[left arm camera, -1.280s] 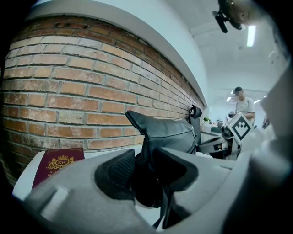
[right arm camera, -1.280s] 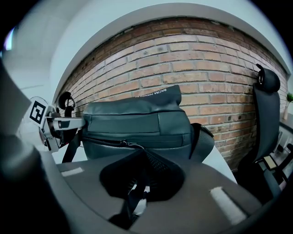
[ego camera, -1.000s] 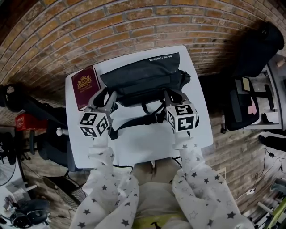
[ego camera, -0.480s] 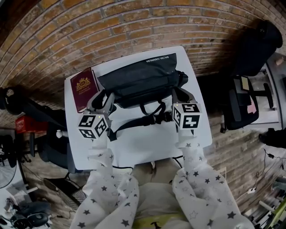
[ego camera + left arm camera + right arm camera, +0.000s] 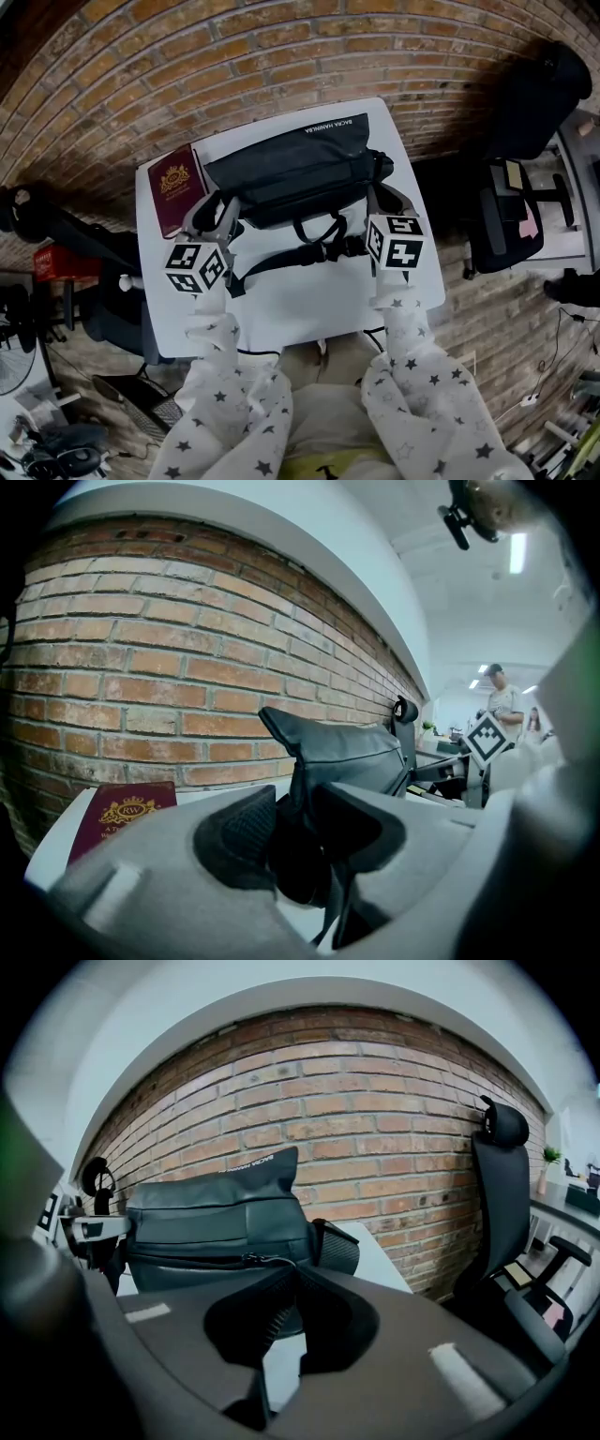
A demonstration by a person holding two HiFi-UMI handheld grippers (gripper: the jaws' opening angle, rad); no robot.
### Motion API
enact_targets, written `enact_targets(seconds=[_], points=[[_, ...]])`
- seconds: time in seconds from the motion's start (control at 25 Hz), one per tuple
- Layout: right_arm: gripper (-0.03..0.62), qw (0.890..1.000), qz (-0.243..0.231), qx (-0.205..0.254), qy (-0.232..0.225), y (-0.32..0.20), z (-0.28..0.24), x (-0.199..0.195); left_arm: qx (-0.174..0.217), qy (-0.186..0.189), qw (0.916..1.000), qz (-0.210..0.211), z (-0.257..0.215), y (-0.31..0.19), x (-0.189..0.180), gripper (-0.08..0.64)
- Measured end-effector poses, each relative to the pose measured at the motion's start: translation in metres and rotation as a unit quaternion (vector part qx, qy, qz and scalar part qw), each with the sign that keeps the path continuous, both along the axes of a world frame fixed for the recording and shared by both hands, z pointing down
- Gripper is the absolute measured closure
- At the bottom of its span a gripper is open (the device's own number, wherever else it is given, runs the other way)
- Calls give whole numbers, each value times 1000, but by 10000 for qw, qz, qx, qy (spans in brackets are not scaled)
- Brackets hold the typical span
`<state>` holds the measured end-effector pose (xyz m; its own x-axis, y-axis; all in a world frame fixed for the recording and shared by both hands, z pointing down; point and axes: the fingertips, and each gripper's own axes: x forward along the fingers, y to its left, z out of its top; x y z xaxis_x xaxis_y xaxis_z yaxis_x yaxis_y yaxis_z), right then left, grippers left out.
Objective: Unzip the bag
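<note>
A black bag (image 5: 291, 164) lies across the far half of the white table (image 5: 309, 305). My left gripper (image 5: 217, 206) is at the bag's left end. In the left gripper view its jaws (image 5: 300, 827) are shut on a fold of the black fabric, and the bag (image 5: 347, 752) rises just beyond. My right gripper (image 5: 382, 194) is at the bag's right end. In the right gripper view its fingertips (image 5: 286, 1283) meet on the zipper pull (image 5: 255, 1261). A dark zipper line runs left from there across the bag's front (image 5: 187, 1260).
A maroon passport (image 5: 176, 187) lies left of the bag, close to the left gripper. The bag's strap (image 5: 291, 255) loops on the table between the grippers. A brick wall stands behind the table. A black office chair (image 5: 525, 216) stands to the right.
My right gripper has slid to the right along the bag's front toward its right end. The left gripper and the bag have stayed put.
</note>
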<state>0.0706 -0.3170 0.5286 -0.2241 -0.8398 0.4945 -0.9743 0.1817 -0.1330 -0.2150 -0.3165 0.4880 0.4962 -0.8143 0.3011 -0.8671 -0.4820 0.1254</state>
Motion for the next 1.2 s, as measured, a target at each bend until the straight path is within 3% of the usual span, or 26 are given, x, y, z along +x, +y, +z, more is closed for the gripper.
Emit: enact_targets(seconds=[0.84,1.08,1.12,1.2], points=[[572,9991,430,-29,-18,-5,2,31,9,63,10000,-51,3,0,-3,408],[562,9998,-9,-31,-179,-4,7,28,-39,161,9998,-92,3,-1,-3,400],[539,9996,-94,26,-253,-3,6,27,-46,191,9998,-89,3,-1,-2,398],[432,9987,-265,145,-401,-1,2,24,-43,209,9997,-97,1,1,-3,394]])
